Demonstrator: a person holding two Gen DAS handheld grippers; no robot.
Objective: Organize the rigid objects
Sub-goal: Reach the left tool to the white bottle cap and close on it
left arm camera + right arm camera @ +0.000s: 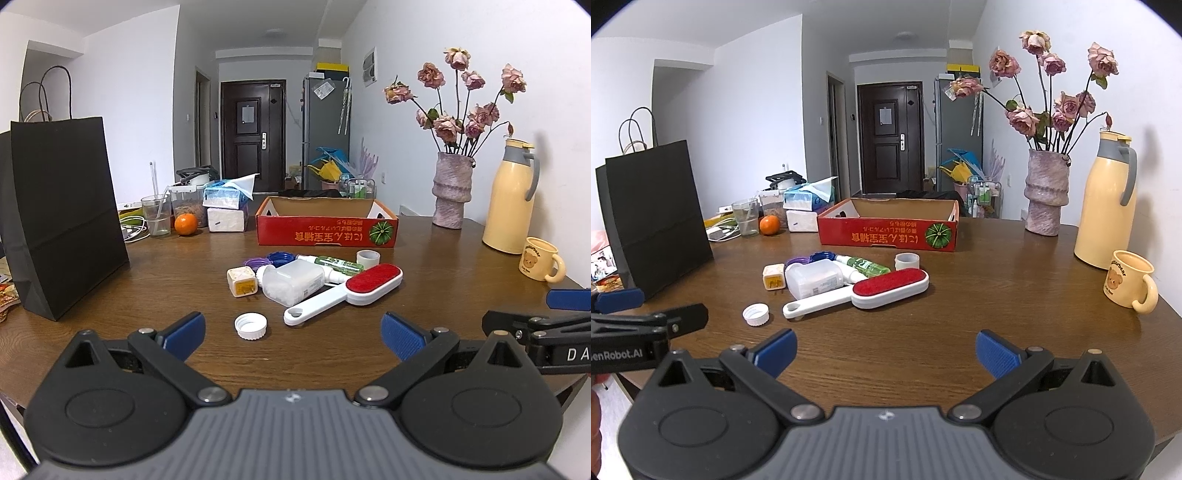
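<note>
A pile of small items lies mid-table: a white lint brush with a red pad (343, 291) (860, 291), a clear plastic box (291, 282) (812, 277), a cream cube (242, 281) (773, 277), a green-labelled bottle (338, 264) (866, 265), purple and blue lids (271, 259) (812, 257), a white cap ring (368, 256) (907, 261). A white screw cap (251, 325) (756, 314) lies apart, nearer me. Behind stands an open red cardboard tray (327, 230) (888, 230). My left gripper (293, 334) and right gripper (886, 352) are open, short of the pile, holding nothing.
A black paper bag (62, 214) (653, 218) stands at the left. A vase of dried roses (451, 184) (1046, 192), a cream thermos (511, 195) (1106, 201) and a bear mug (539, 258) (1128, 278) line the right. A glass, an orange (185, 224) and tissue packs sit at the back left.
</note>
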